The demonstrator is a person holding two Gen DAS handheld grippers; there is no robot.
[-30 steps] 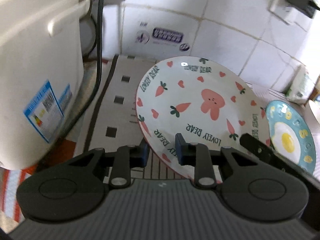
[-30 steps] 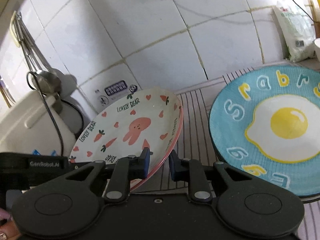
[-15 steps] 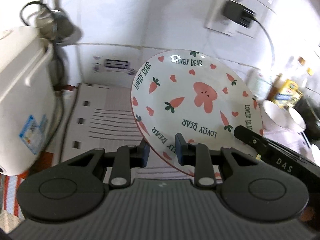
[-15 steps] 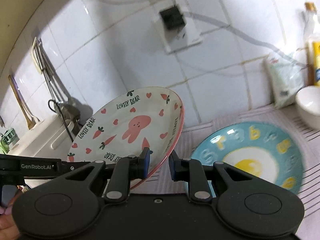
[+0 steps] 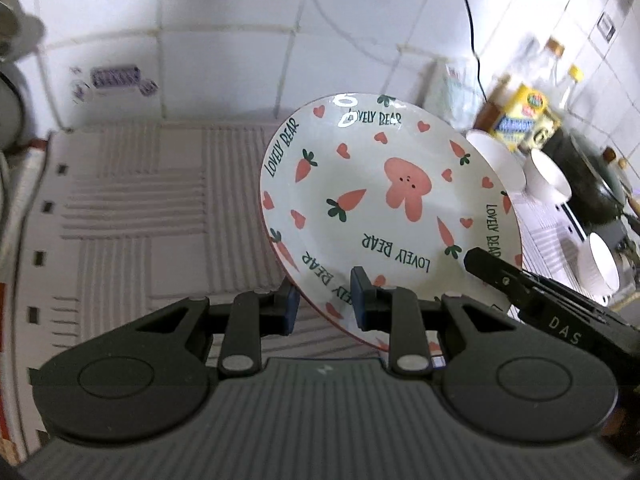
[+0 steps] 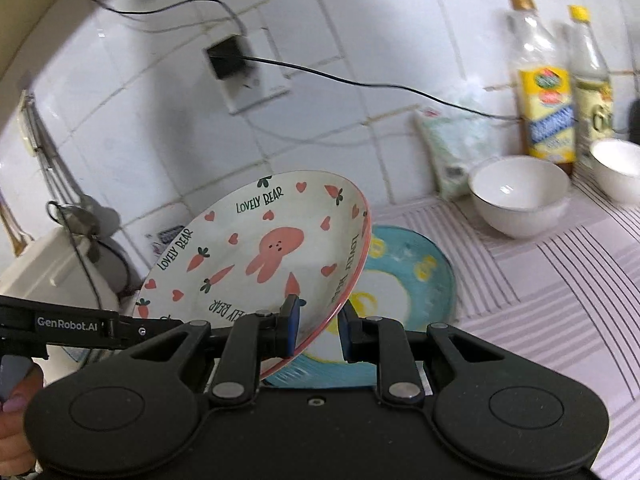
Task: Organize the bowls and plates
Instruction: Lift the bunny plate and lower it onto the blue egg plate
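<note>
We've got the bunny plate (image 5: 384,208) rim pinched in both the left gripper (image 5: 325,300) & right gripper (image 6: 318,326), tilted above the blue plate (image 6: 416,276).

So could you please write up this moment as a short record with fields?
held item: bunny plate, lifted and tilted
left tongs: shut on the plate's rim
right tongs: shut on the plate's rim
below: egg plate flat on the striped mat
nearby: two white bowls by the oil bottles
wall: socket with black plug
</note>
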